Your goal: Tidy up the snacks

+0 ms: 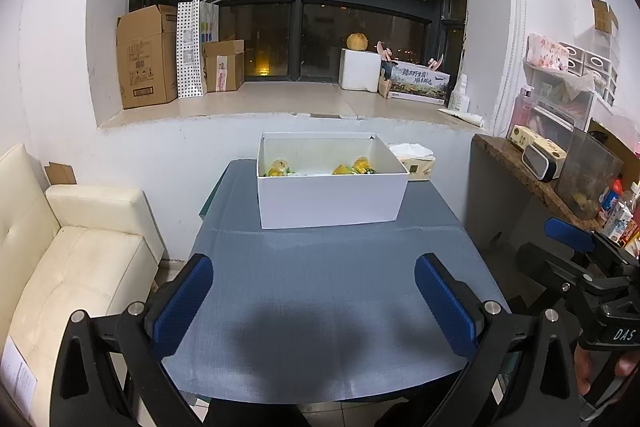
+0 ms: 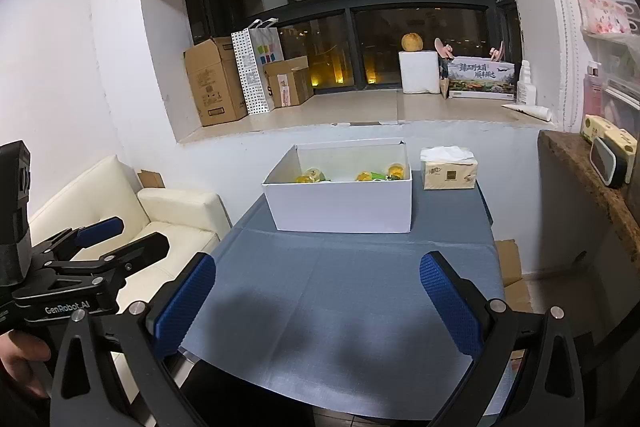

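Currently left gripper, lower frame: jaws wide apart, nothing held. Frame centre: white box on blue table, yellow snacks inside. Right gripper, lower frame: jaws wide apart, nothing held.

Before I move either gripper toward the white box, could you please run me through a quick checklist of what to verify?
1. Left gripper open and holding nothing: ok.
2. Right gripper open and holding nothing: ok.
3. White box upright on the blue table, top open: ok.
4. Snacks inside the box: ok, yellow and green packets show above its near wall; their number cannot be told.
5. Table between the grippers and the box free of obstacles: ok.
6. Tissue pack beside the box, apart from it: ok, but it stands close on the right side.
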Demonstrator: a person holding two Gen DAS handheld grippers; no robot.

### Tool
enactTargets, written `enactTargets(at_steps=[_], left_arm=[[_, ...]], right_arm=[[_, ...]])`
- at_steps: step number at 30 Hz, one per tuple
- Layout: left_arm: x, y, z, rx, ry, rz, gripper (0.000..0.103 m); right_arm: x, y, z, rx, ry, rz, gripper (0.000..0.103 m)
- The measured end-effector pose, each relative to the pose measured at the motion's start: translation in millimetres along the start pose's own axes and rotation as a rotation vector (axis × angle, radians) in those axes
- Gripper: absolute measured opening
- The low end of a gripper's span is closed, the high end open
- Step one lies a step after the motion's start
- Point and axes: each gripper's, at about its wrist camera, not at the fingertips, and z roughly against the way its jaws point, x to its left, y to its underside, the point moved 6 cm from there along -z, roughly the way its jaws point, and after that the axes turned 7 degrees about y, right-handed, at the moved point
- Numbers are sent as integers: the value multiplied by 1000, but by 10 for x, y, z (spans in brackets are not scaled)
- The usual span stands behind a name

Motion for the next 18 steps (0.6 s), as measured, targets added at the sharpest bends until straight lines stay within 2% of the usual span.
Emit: enactTargets(at_steps=[18], left_arm=[[-14, -4, 19, -6, 3, -3, 103]], right_arm=[[36, -19, 44, -13, -11, 14, 103]])
